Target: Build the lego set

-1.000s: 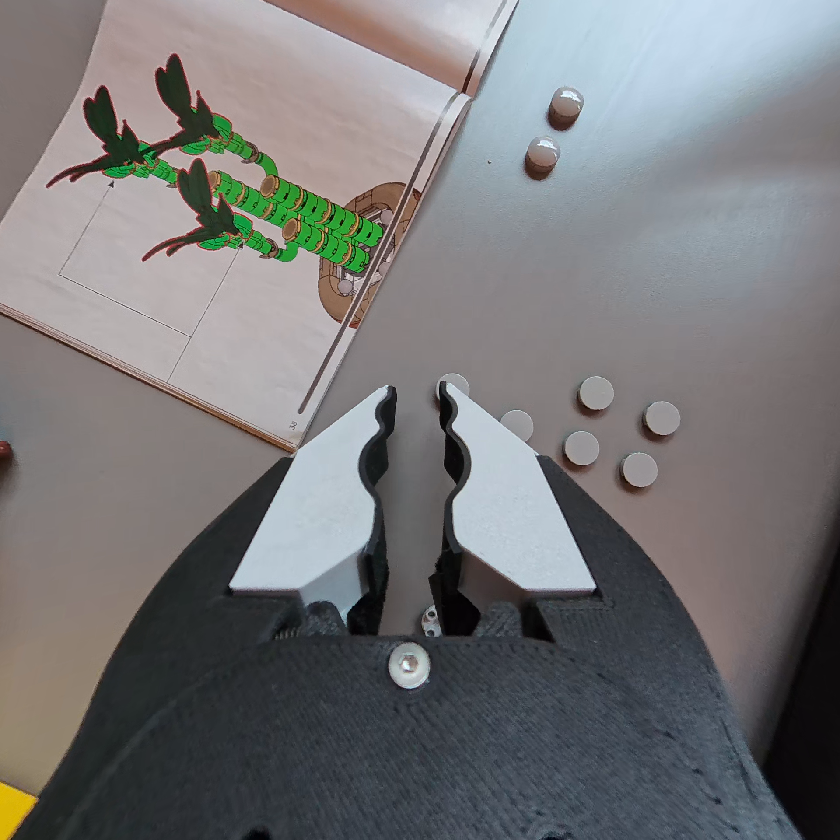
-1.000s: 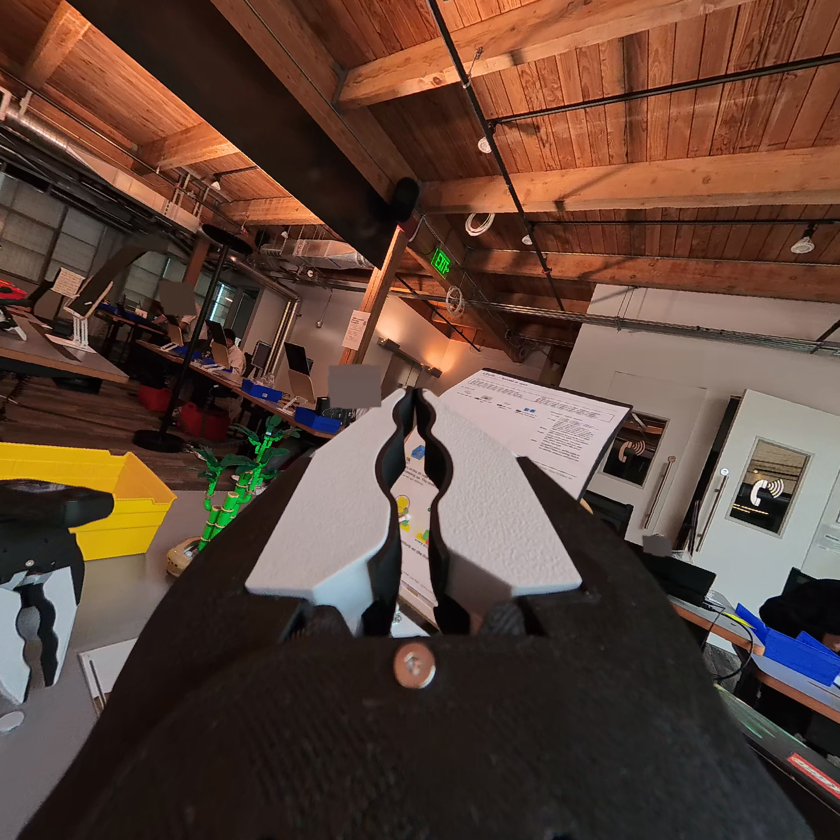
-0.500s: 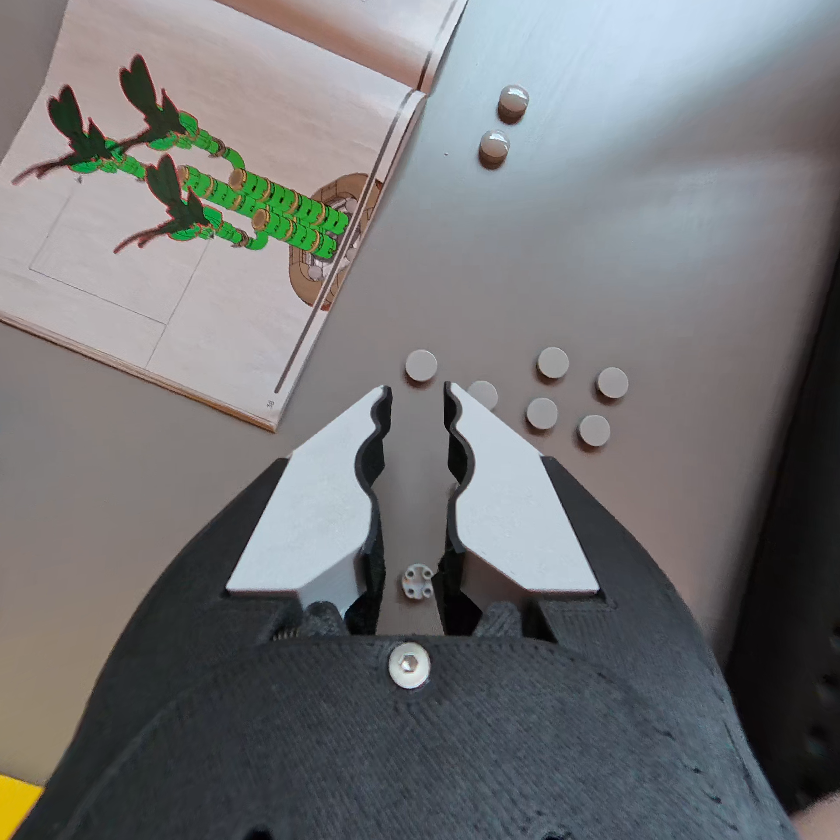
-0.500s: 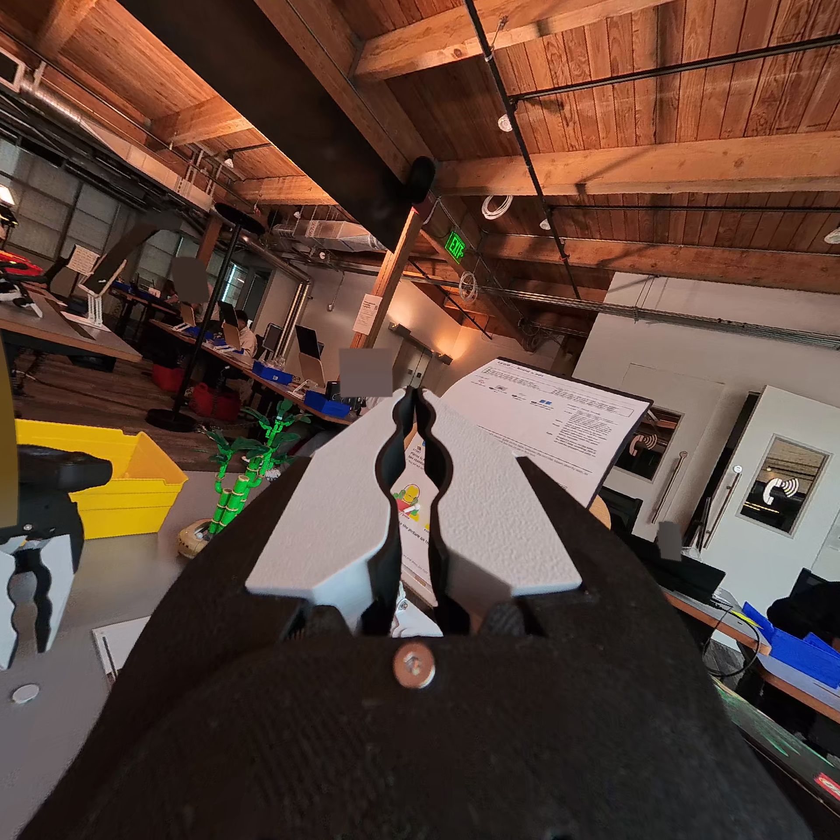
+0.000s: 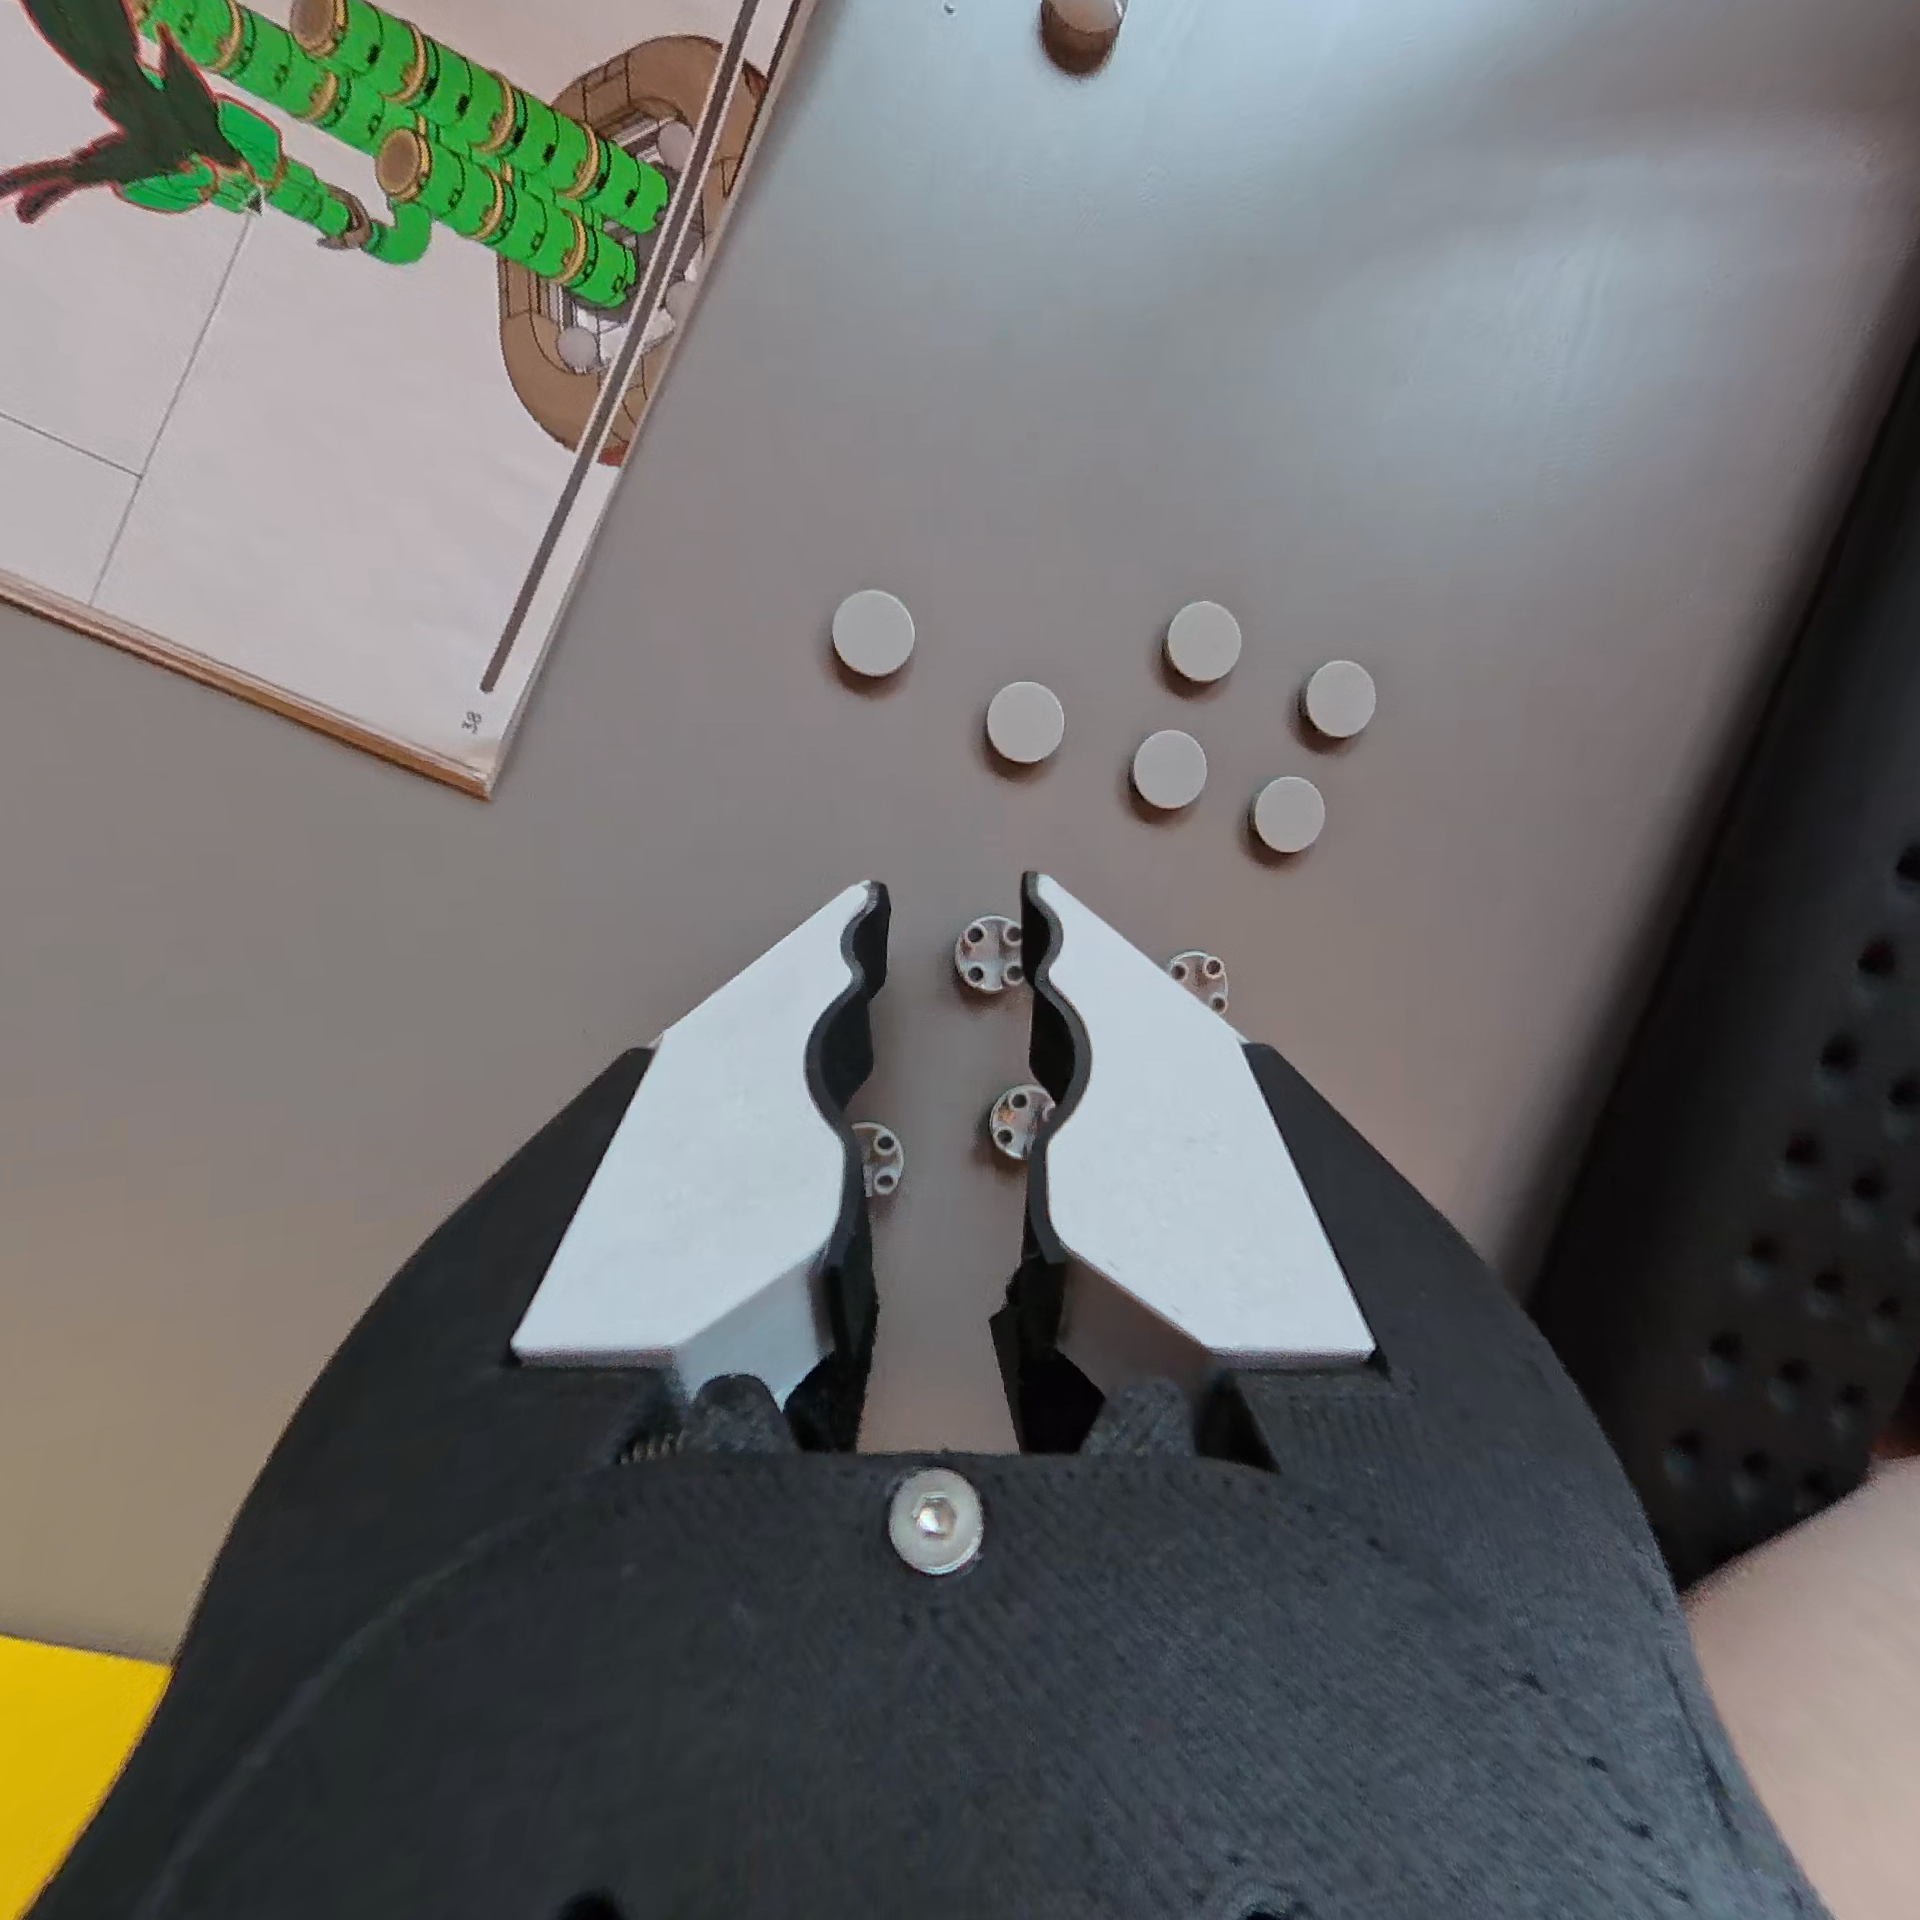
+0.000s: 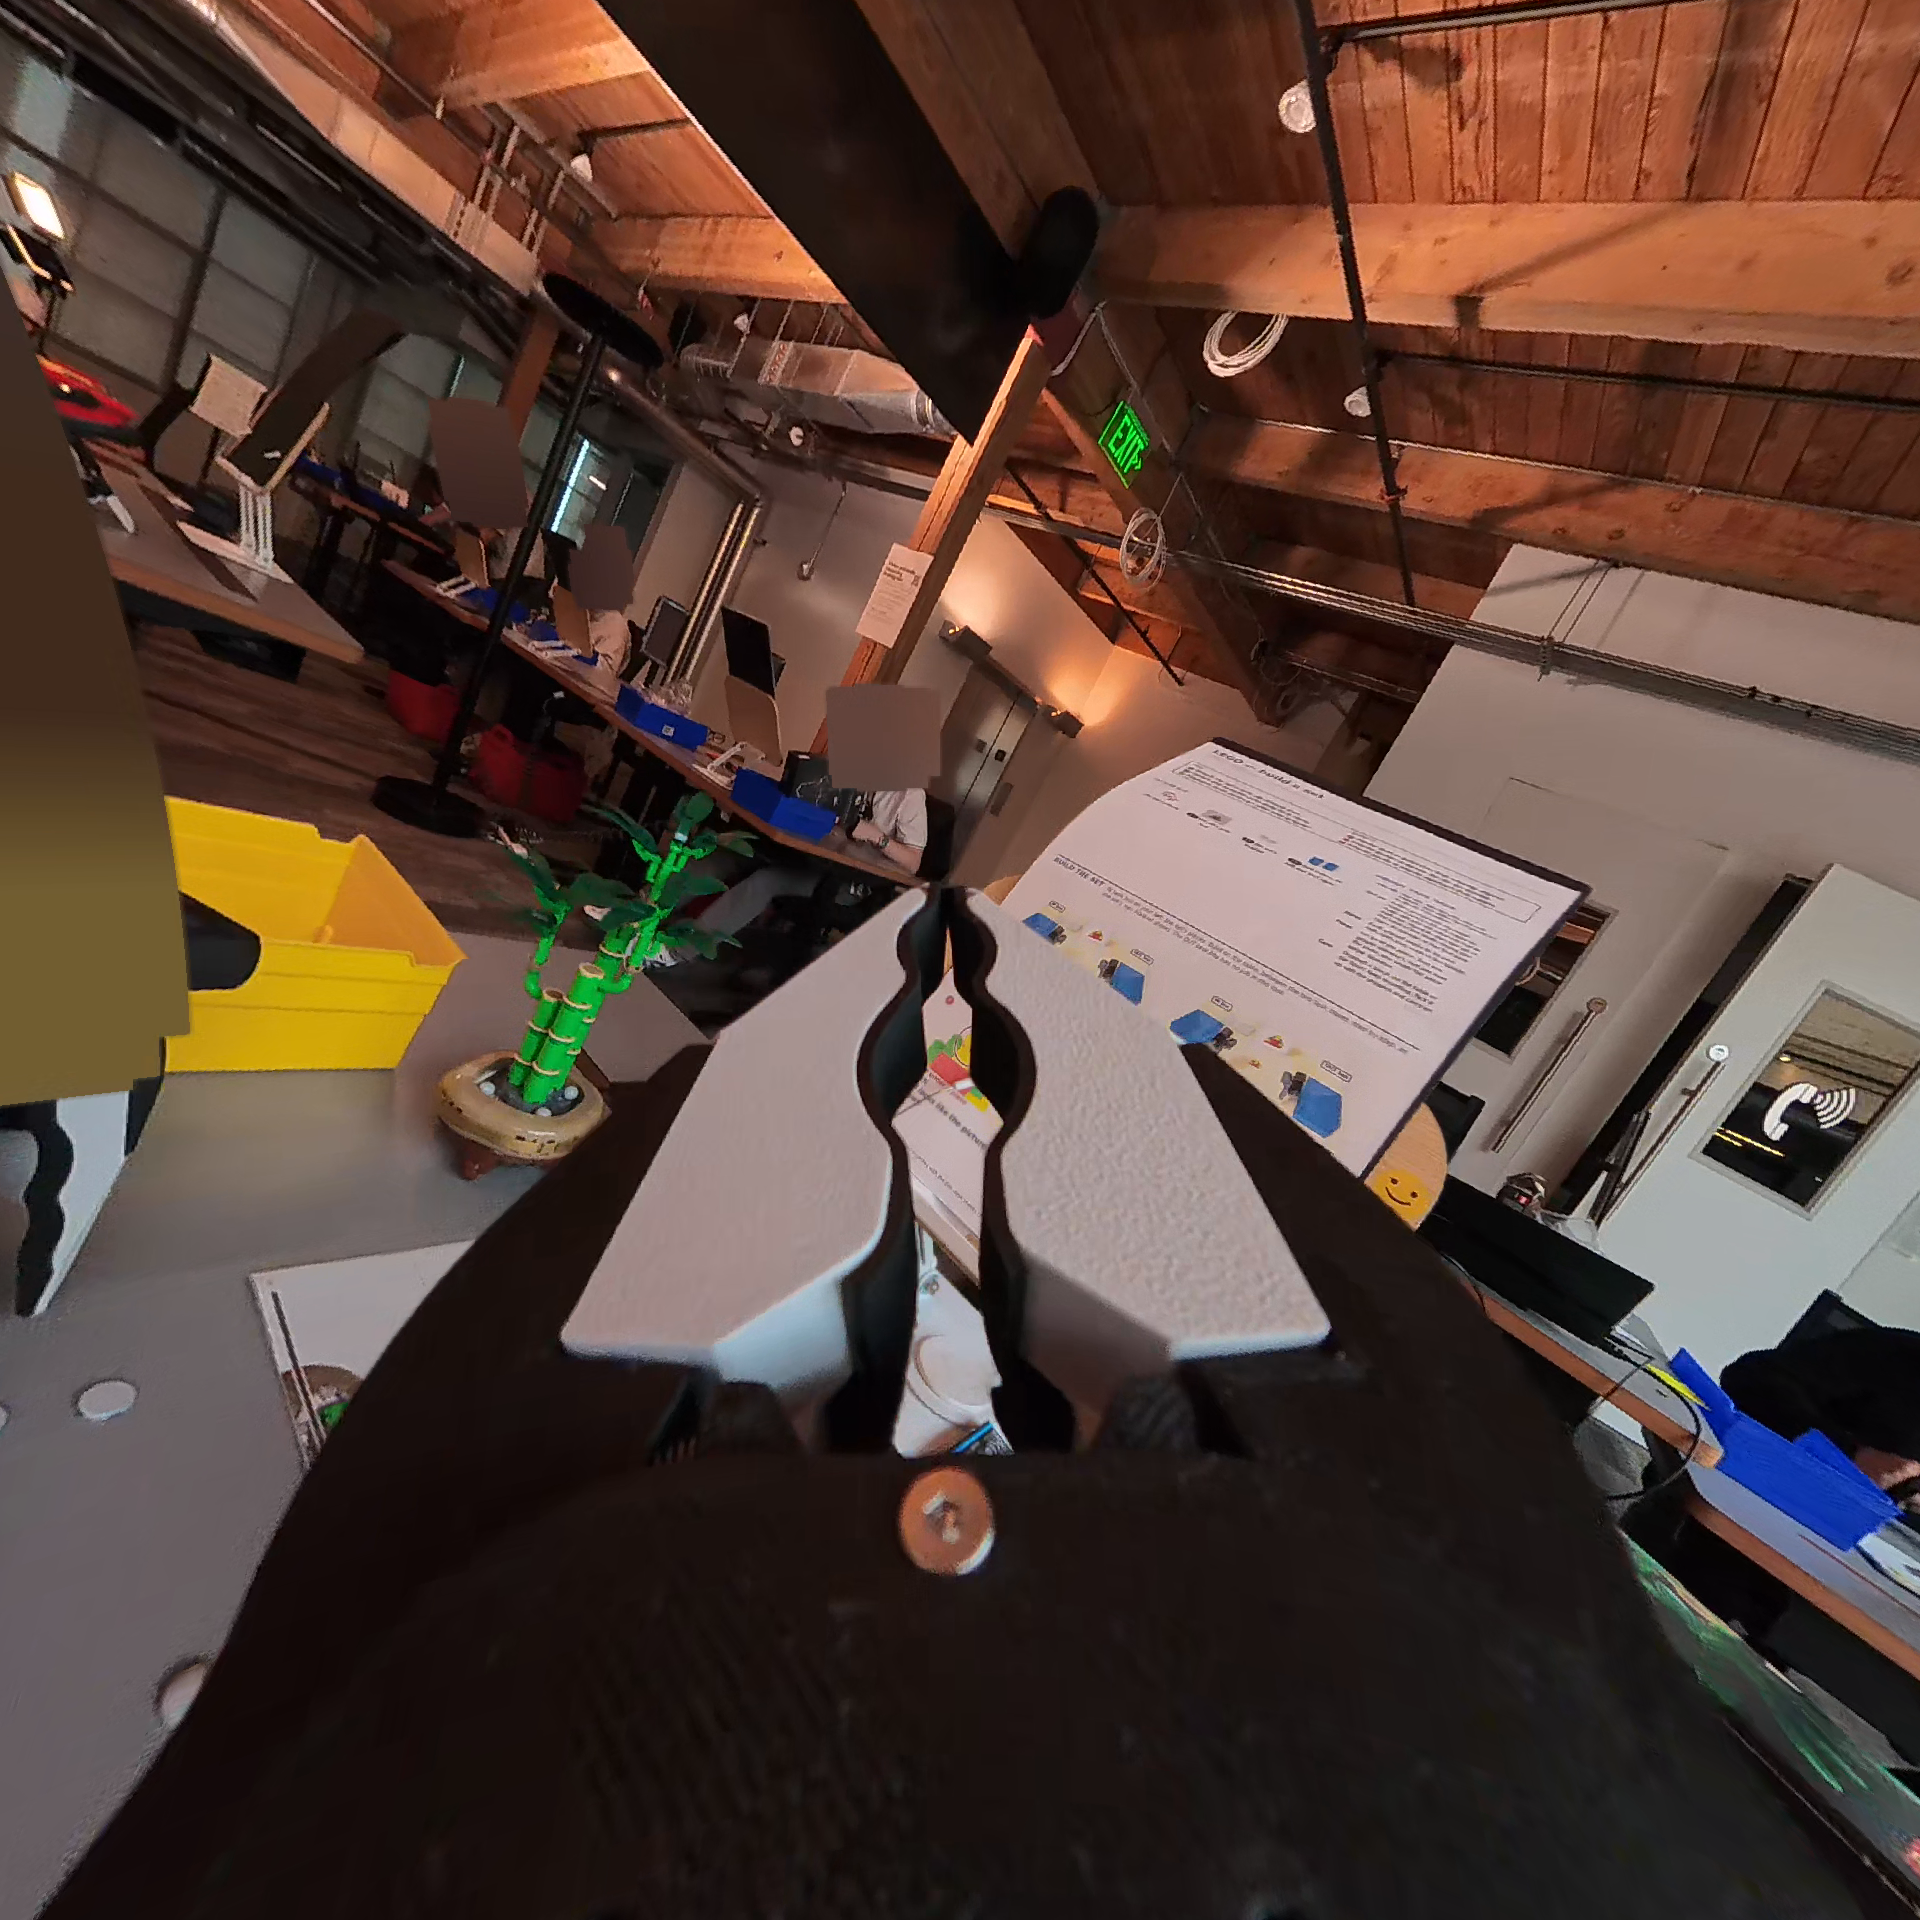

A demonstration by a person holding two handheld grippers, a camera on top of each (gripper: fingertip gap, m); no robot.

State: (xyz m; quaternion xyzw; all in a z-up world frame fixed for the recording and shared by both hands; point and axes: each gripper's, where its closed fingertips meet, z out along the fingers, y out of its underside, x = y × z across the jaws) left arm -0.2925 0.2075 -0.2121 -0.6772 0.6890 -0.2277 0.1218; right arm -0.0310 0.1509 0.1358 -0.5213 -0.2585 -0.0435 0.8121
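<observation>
Smooth flat grey discs [image 5: 1024, 722] lie beyond the parted, wavy-edged left tool [image 5: 954, 902].

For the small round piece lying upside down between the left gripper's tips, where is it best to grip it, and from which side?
Grip the upside-down round piece across its thin rim, coming straight down from above with the left gripper open around it. It lies flat on the grey table, so only its edge offers opposing faces; the neighbouring pieces lie apart, probably leaving finger room.

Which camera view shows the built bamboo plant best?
The right wrist view: the bamboo plant stands whole in its pot on the table, left of the right tongs. The left wrist view shows only its drawing in the booklet.
</observation>
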